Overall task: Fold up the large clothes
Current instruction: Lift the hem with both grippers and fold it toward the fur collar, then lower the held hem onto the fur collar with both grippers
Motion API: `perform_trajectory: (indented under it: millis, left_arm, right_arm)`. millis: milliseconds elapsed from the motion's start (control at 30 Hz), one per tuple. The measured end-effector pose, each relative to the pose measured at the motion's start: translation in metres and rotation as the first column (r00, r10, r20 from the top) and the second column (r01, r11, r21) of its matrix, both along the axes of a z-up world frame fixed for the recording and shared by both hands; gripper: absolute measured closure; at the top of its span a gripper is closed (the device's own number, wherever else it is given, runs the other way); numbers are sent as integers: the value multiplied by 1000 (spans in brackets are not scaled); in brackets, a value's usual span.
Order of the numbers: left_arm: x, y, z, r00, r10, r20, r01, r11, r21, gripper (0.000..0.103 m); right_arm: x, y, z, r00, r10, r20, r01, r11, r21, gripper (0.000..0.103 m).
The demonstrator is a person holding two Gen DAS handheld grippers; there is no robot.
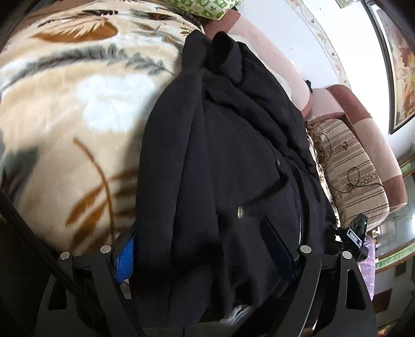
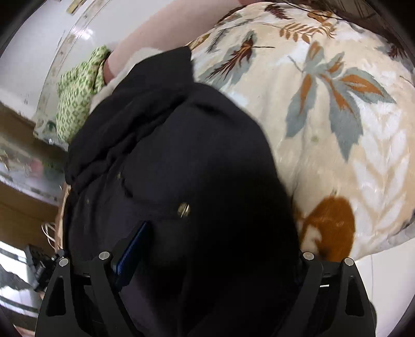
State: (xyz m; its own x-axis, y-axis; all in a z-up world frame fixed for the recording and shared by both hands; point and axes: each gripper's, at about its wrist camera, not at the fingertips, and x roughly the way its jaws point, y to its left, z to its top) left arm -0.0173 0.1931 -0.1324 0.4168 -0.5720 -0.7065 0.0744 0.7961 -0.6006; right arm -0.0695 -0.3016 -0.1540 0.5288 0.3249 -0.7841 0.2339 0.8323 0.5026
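A large black garment (image 1: 233, 155) lies bunched in long folds on a floral blanket (image 1: 77, 116). A metal snap (image 1: 240, 212) shows on it. My left gripper (image 1: 197, 233) stands wide over the garment's near end. Its blue pad (image 1: 125, 259) is at the cloth's left edge and the other finger (image 1: 276, 241) rests on top, with cloth heaped between them. In the right wrist view the same garment (image 2: 168, 155) fills the middle, with its snap (image 2: 183, 209) visible. My right gripper (image 2: 218, 233) is spread wide. One blue pad (image 2: 132, 248) shows and the other finger is hidden under cloth.
A green patterned cloth (image 1: 207, 7) lies at the blanket's far end by a pink and brown padded back (image 1: 272, 51). A striped cushion (image 1: 350, 168) with a thin black cable sits right of the garment. A white wall and a framed picture (image 1: 399, 64) stand beyond.
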Motion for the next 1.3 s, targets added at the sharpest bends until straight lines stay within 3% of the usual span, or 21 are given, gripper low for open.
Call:
perform_trajectory:
  millis: [200,500,667,700,767,800,833,867,967,1133,1300]
  left_arm:
    - [-15,-9,-9,1000,-16,19,15,999,37,18]
    - [-25,-34,-8,996,-71,50,64,990,127,18]
    - [-28,-39,-8,996,-74,56,65,985,158,18]
    - [-28,-40,-7,996,-68,56,57,984,171,21]
    - [-28,-40,-6,999,-29,45,17,971,239,45]
    - [-29,-39,-5,999,-8,40,-3,962,273,66]
    - [-29,-36,-1,999,7,38,-18,962,272,78]
    - [-31,-32,5,999,15,45,-26,968,251,82]
    - [-39,-27,29,994,26,102,-48,974,221,86]
    - [-37,-32,60,985,22,173,-57,978,200,87]
    - [-14,-40,90,972,21,235,-65,981,181,88]
  right_arm:
    - [-17,16,-5,999,37,7,-37,999,28,12]
    - [-28,64,4,991,130,20,-123,973,-195,21]
    - [-26,63,2,991,126,33,-118,976,-182,30]
    - [-27,61,2,992,120,35,-112,979,-172,32]
    - [-29,57,2,994,105,41,-97,982,-162,46]
    - [-30,57,3,994,98,46,-89,983,-161,51]
    - [-34,56,5,994,95,51,-86,983,-161,61]
    - [-35,55,8,994,95,59,-84,983,-165,69]
    - [-42,55,22,991,93,91,-78,983,-164,78]
    - [-45,48,59,977,105,184,-83,989,-122,84]
    - [-23,55,96,954,125,271,-97,989,-114,86]
